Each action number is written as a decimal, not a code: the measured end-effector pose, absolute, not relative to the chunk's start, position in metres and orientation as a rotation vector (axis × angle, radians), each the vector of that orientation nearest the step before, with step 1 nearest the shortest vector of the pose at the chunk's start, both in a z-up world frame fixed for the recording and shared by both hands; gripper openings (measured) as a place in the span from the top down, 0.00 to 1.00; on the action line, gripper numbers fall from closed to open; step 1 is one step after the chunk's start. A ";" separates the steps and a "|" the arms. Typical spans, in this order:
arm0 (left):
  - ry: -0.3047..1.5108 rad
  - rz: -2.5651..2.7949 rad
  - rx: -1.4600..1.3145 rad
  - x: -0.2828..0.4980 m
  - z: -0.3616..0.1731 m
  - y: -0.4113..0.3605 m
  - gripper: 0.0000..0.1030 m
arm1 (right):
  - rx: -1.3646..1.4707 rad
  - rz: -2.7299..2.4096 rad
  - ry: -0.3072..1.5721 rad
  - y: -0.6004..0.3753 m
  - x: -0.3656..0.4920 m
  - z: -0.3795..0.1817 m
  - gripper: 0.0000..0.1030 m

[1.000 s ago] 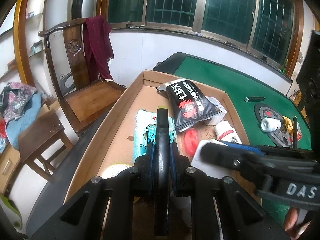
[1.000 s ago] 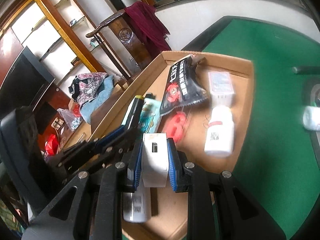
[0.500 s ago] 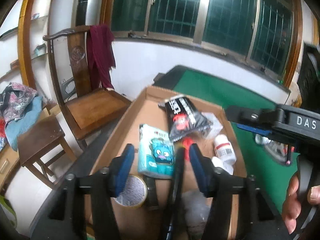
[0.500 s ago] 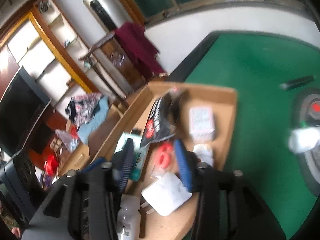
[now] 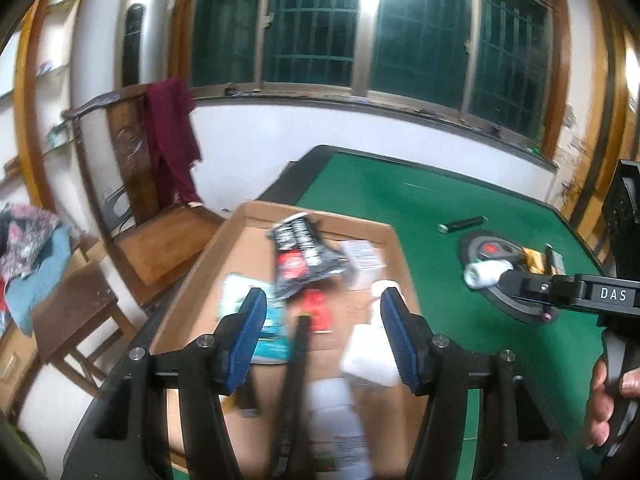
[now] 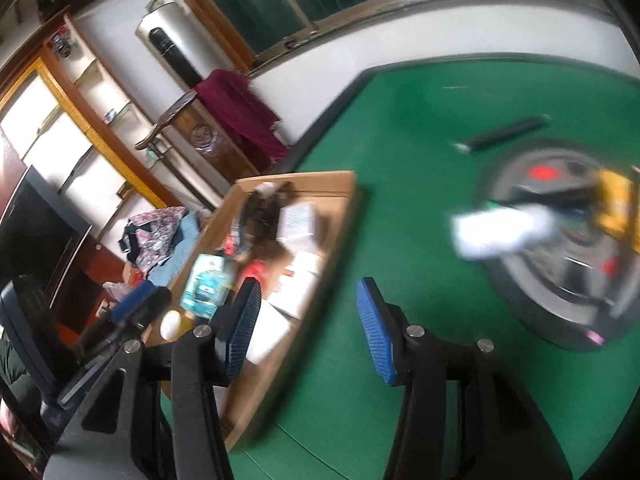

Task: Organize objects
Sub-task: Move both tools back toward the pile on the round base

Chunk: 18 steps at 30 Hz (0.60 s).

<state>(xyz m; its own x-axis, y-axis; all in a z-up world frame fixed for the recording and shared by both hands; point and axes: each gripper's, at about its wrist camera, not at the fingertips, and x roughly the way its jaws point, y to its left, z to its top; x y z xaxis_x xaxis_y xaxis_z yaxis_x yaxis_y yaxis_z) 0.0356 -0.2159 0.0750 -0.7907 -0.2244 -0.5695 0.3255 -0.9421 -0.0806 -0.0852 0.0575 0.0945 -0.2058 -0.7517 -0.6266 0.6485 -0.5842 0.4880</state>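
The left tongs (image 5: 322,320) stood open over the near end of a cardboard box (image 5: 236,252), nothing pressed between their blue pads; a black pen (image 5: 298,360) lay in the box in the gap, apart from both pads. These jaws had just been opening. Blurred under them lay a white bottle (image 5: 340,420) and, just beyond it, a white block (image 5: 368,356). Farther in were a teal packet (image 5: 272,340), a red item (image 5: 316,312), a black snack bag (image 5: 304,256) and a small clear box (image 5: 362,256) beside it at the far end. The right tongs (image 6: 308,320) were also open and empty, having just been opening, and hung over the green bench (image 6: 400,200) at the right edge of the cardboard box. In the left view the right tongs reached in from the right, with the person's hand (image 5: 612,400) on the grip. To the right on the bench sat a round grey disc (image 6: 560,280) with a white roll (image 6: 500,228) and a yellow item (image 6: 616,204) on it, both blurred. Beyond the disc a dark stick (image 6: 504,134) lay on the green top. Past the far left corner of the bench stood a wooden chair (image 5: 160,236) with a dark red cloth (image 5: 172,136) hung over its back, and behind everything ran a white wall with barred windows (image 5: 360,28).
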 end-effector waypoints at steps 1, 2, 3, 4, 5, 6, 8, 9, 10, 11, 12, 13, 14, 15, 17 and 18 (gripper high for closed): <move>0.231 -2.734 0.842 0.032 0.078 -0.207 0.48 | 1.086 -1.917 -0.148 0.064 -0.086 0.094 0.53; 0.203 -2.754 0.857 0.027 0.080 -0.197 0.48 | 1.085 -1.924 -0.150 0.078 -0.088 0.094 0.53; 0.184 -2.768 0.868 0.024 0.082 -0.190 0.48 | 1.082 -1.940 -0.145 0.092 -0.090 0.095 0.53; 0.153 -2.797 0.893 0.016 0.085 -0.178 0.48 | 1.080 -1.961 -0.138 0.105 -0.091 0.095 0.53; 0.122 -2.830 0.920 0.009 0.086 -0.167 0.48 | 1.081 -1.990 -0.130 0.122 -0.094 0.095 0.53; 0.089 -2.870 0.946 0.000 0.088 -0.154 0.48 | 1.085 -2.015 -0.128 0.138 -0.098 0.095 0.53; 0.000 -2.928 1.023 -0.025 0.087 -0.126 0.47 | 1.091 -2.063 -0.148 0.171 -0.108 0.094 0.53; -0.046 -2.956 1.064 -0.040 0.085 -0.113 0.47 | 1.090 -2.081 -0.178 0.187 -0.114 0.093 0.53; -0.076 -2.974 1.100 -0.052 0.084 -0.104 0.47 | 1.091 -2.101 -0.230 0.207 -0.121 0.089 0.52; -0.116 -2.979 1.132 -0.069 0.081 -0.094 0.47 | 1.093 -2.115 -0.273 0.220 -0.128 0.086 0.52; -0.144 -2.971 1.147 -0.080 0.080 -0.087 0.47 | 1.094 -2.124 -0.324 0.233 -0.134 0.081 0.52; -0.170 -2.970 1.185 -0.096 0.077 -0.080 0.47 | 1.092 -2.126 -0.372 0.245 -0.140 0.076 0.52; -0.183 -2.963 1.237 -0.114 0.072 -0.076 0.47 | 1.098 -2.129 -0.401 0.256 -0.146 0.070 0.52; -0.191 -2.954 1.263 -0.123 0.070 -0.075 0.48 | 1.112 -2.144 -0.398 0.262 -0.152 0.068 0.52; -0.208 -2.934 1.339 -0.148 0.062 -0.072 0.48 | 1.108 -2.160 -0.422 0.270 -0.160 0.070 0.52; -0.203 -2.924 1.333 -0.157 0.061 -0.072 0.48 | 1.110 -2.146 -0.449 0.272 -0.162 0.072 0.52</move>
